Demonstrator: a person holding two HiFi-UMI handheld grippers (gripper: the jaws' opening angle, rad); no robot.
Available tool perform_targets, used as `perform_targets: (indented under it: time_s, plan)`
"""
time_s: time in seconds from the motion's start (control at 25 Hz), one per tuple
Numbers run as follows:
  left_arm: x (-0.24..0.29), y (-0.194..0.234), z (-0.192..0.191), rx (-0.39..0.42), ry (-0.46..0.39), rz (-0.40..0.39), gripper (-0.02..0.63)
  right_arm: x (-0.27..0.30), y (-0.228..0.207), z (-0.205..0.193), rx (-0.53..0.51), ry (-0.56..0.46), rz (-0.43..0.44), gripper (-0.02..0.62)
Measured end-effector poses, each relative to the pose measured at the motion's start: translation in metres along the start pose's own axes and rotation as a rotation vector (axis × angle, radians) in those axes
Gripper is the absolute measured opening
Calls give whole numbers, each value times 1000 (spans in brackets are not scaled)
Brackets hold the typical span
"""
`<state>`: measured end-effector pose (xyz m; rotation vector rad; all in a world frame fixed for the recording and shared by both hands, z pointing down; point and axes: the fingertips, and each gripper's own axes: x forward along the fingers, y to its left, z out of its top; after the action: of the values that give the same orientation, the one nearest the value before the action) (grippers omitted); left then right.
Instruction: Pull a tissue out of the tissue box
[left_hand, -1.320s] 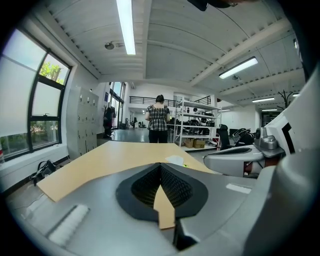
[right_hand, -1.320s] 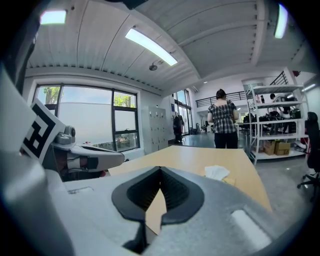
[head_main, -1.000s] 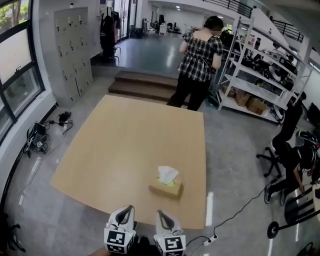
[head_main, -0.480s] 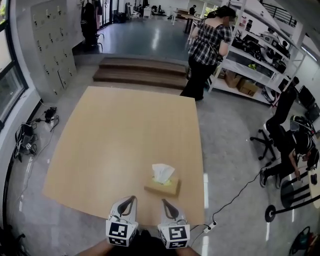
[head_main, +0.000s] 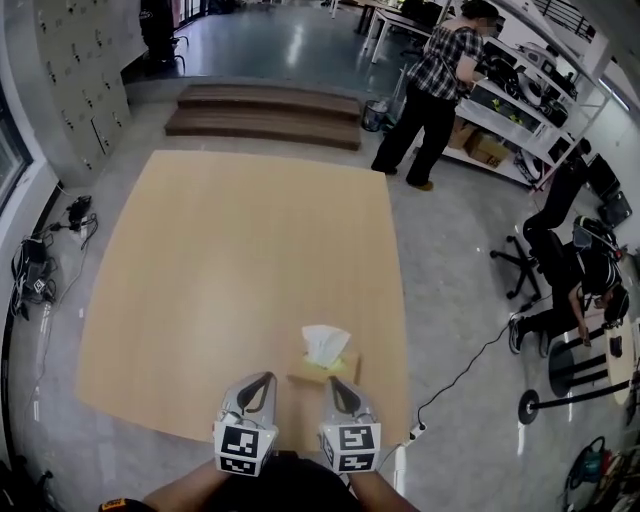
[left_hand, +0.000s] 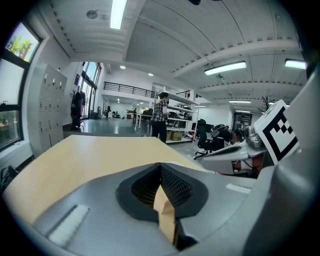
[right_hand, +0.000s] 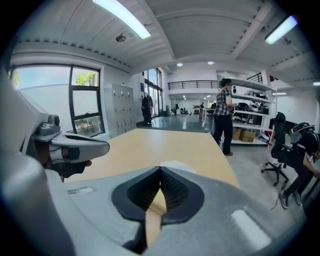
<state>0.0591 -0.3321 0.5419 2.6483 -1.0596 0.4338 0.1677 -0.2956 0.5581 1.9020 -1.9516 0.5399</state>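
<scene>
Tan box on counter; white tissue stands crumpled from its top. Left gripper and right gripper are clenched and empty, closer to the box than earlier.

The tan desk carries one tissue box near its near right corner. A white tissue stands up out of the box top. The left tongs and right tongs lie side by side at the near desk edge, each with jaws together. The tip of the right tongs overlaps the box's near side; contact cannot be confirmed. A power strip lies on the floor just beyond the desk corner.
</scene>
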Motion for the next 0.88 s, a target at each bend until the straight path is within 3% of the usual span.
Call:
perform_targets:
  time_s: [0.12,0.24,0.48,0.88]
  plan:
    - [12,4,-7,6,30,-12,18,16,-3,-12,15,69,-3,-7]
    - [22,7,-16,12,60,-30,18,29,-4,-25,47,120,-6,49]
    - [43,16,-29,32,116,-50,18,53,-9,-35,76,193,-54,88]
    - [55,26,-37,2,145,-79,18,82,-16,-50,83,303,-99,103]
